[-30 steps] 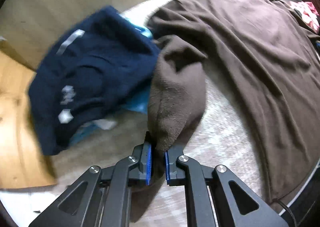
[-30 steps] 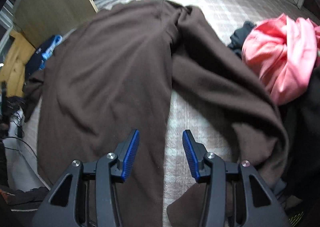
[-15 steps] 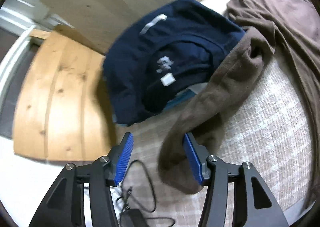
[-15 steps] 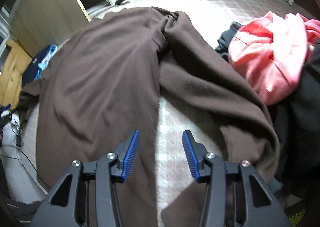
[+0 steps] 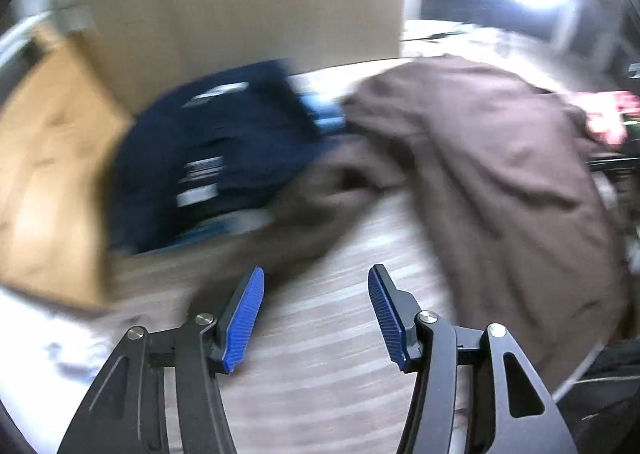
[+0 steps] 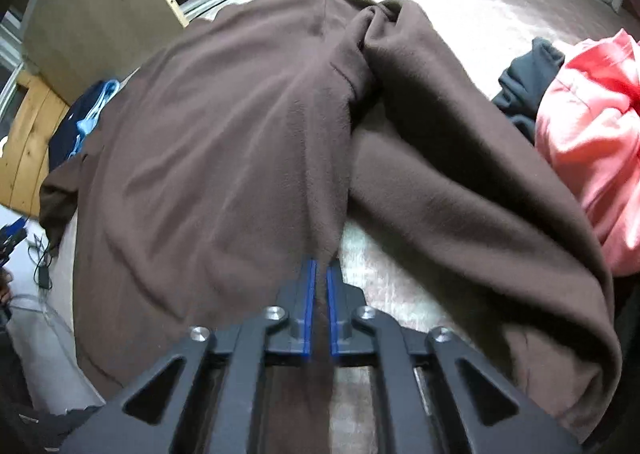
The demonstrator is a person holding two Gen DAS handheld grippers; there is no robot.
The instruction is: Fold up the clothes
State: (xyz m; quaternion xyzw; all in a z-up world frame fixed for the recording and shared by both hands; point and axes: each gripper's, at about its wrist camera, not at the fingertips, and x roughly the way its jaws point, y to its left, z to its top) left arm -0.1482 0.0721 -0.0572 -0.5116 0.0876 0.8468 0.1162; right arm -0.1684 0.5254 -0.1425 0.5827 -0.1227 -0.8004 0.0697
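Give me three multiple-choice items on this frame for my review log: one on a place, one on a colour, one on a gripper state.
1. Where does the navy garment lie relative to the brown garment?
A. on top of it
B. at its left end
C. at its right side

2. What colour is the crumpled garment to the right?
A. pink
B. green
C. white

3. How do the grippers stand?
A. both open
B. left gripper shut, right open
C. left open, right gripper shut on brown garment

Key: 1 B, it sits beside the left sleeve; 2 A, plainly pink; 3 C, left fingers spread and empty, right pads pinch cloth.

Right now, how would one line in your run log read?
left gripper: open, empty | right gripper: shut on brown garment edge | navy clothes: beside it
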